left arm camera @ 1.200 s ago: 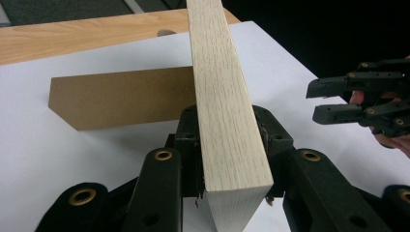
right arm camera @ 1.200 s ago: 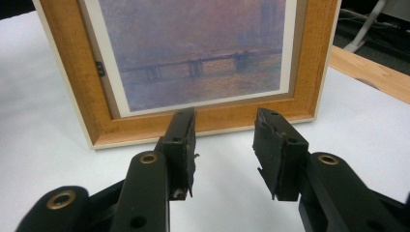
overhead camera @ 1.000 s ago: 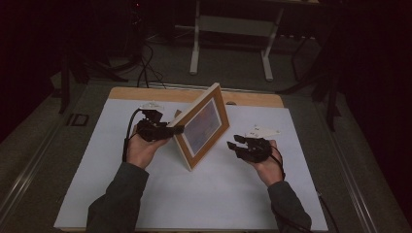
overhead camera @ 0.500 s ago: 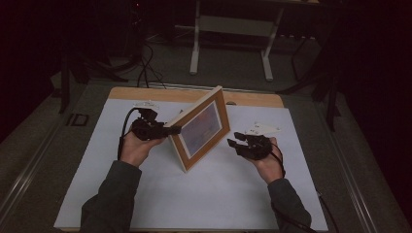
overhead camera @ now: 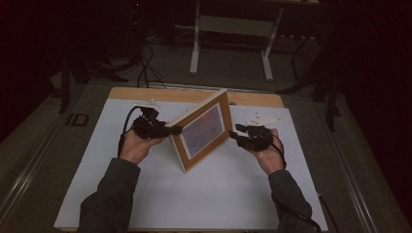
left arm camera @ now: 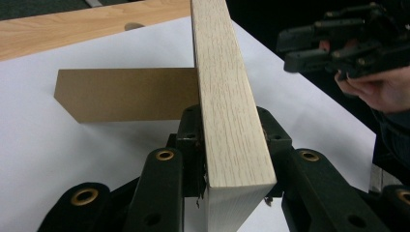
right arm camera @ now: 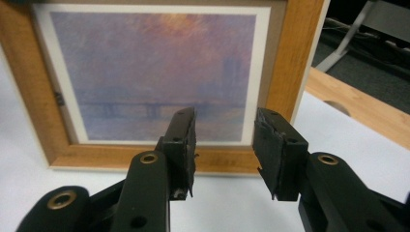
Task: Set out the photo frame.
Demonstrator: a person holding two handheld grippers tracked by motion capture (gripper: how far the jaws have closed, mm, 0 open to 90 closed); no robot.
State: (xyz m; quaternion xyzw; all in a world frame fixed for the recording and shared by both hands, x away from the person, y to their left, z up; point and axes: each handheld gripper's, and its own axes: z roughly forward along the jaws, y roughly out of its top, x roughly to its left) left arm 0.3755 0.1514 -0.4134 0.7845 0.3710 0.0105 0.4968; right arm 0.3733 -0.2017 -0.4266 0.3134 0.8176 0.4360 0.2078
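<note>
Picture frame, wooden, light oak edge with a warmer brown front moulding, standing upright on its lower edge near the middle of the counter, which is covered by a white sheet over a pale wood top. Front face turned toward the person's right; it holds a print with a white border showing a hazy purple and orange scene with a faint bridge. Back side fitted with a brown cardboard stand, swung out and resting on the white sheet. Left gripper: black, held in the person's left hand, its jaws closed on the frame's narrow edge, one pad on each face, as seen close up in the left gripper view. Right gripper: black, held in the person's right hand, near the front of the frame but apart from it, jaws open with nothing between them; in the right gripper view the print stands just beyond the two pads. Both sleeves dark grey. Surroundings: dim room, grey floor, white metal table legs beyond the counter's far edge.
</note>
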